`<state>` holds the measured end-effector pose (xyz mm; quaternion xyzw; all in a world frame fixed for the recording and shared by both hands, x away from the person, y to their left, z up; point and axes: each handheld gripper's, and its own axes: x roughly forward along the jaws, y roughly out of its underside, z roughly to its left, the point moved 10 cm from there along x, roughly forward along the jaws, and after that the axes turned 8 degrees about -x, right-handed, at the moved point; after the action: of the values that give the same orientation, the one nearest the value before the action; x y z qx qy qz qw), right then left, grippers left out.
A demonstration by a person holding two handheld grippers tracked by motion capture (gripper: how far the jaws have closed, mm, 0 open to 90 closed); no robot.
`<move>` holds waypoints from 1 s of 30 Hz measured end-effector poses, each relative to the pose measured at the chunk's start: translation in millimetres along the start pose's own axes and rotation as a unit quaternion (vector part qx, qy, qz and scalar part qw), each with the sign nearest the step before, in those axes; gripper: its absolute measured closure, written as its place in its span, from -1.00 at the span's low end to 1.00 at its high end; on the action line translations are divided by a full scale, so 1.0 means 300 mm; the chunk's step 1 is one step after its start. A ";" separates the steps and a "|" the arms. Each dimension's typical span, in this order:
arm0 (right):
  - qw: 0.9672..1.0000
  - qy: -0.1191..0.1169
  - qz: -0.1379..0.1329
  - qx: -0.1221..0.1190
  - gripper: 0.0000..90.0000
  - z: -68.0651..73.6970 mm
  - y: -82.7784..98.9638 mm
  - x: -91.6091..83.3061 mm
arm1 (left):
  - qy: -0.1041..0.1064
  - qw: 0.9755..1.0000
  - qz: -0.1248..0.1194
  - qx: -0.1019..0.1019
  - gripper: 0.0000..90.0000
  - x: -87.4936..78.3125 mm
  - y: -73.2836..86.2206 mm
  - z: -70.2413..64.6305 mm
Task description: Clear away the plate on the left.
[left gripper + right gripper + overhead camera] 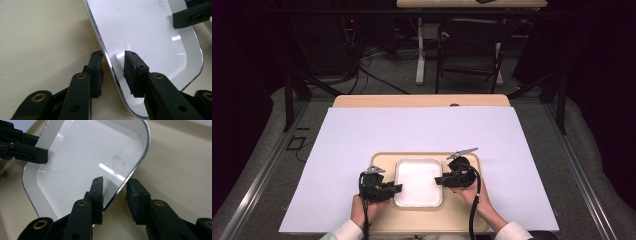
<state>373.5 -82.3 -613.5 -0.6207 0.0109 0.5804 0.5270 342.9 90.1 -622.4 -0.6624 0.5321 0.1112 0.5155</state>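
White tray (418,182): glossy, rounded rectangle, bright metal-edged rim, faint smudge inside. Lies on a beige speckled board (427,222) over white sheet (412,130) on the worktop. Left gripper (398,188) straddles its left rim, right gripper (438,180) its right rim; both slightly open, pads off the rim. Tray's near corner cut off in left gripper view.

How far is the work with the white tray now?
Done: the white tray lies on the beige board. In hand: the left gripper and right gripper each straddle a rim of the tray, one jaw inside and one outside, with gaps at the pads, so neither grips it. Left: probably closing on it to lift, or backing away.
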 end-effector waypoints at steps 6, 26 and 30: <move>1.000 0.003 0.007 0.004 0.49 -0.008 0.003 0.016 | -0.009 1.000 -0.001 -0.004 0.47 0.004 0.000 0.011; 0.999 0.028 0.026 -0.010 0.49 -0.007 0.017 0.025 | -0.026 1.000 -0.012 0.000 0.61 0.012 -0.026 0.041; 0.999 0.030 0.027 -0.013 0.46 -0.007 0.018 0.024 | -0.027 1.000 -0.011 0.003 0.61 0.012 -0.026 0.042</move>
<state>373.9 -81.8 -622.8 -0.6440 0.0360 0.5759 0.5023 355.8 97.3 -626.0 -0.6638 0.5107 0.1216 0.5327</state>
